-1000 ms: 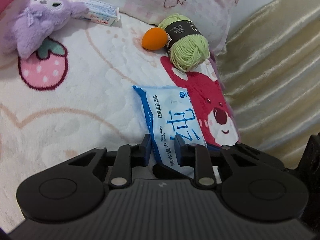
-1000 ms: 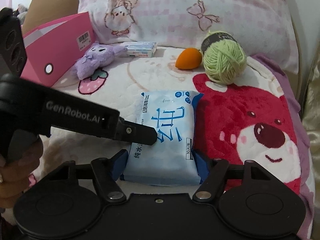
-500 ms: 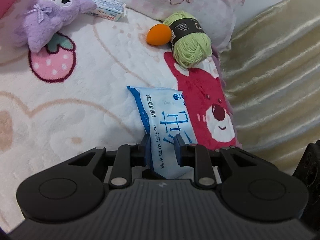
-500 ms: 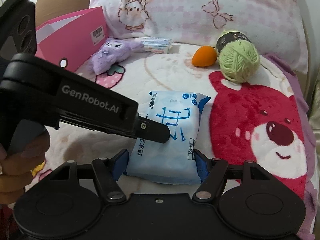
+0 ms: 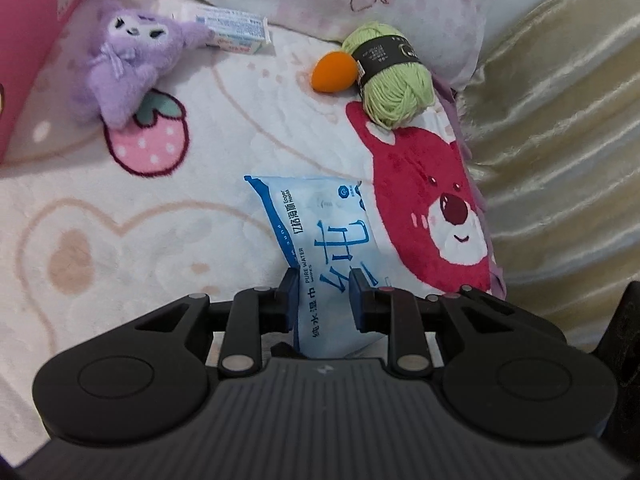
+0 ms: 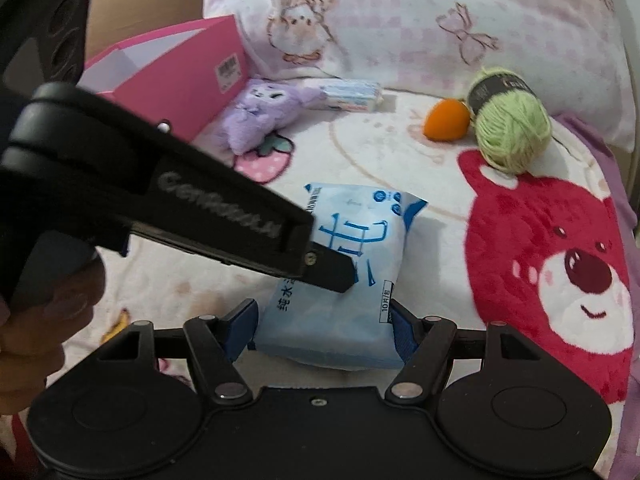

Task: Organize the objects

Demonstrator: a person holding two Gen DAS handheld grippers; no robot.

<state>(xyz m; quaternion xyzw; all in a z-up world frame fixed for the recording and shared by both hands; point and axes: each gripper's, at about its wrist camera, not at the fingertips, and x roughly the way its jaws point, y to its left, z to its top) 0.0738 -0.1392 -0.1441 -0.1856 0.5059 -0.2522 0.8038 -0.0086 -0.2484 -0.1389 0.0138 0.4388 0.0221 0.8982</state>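
The wet-wipes pack (image 5: pixel 320 256) is held at the middle of the bed blanket (image 5: pixel 132 220), its near end lifted. It is pinched by both tongs: the left tongs (image 5: pixel 324 300) are pressed together on a thin fold at its near left edge, and the right tongs (image 6: pixel 322 324) are spread wide across its full width. The pack is judged light, soft and slippery-filmed, so sagging is likely; a grip across the padded body is judged safer than one on the seam. A yarn ball (image 5: pixel 394 84) lies at one o'clock in the left view.
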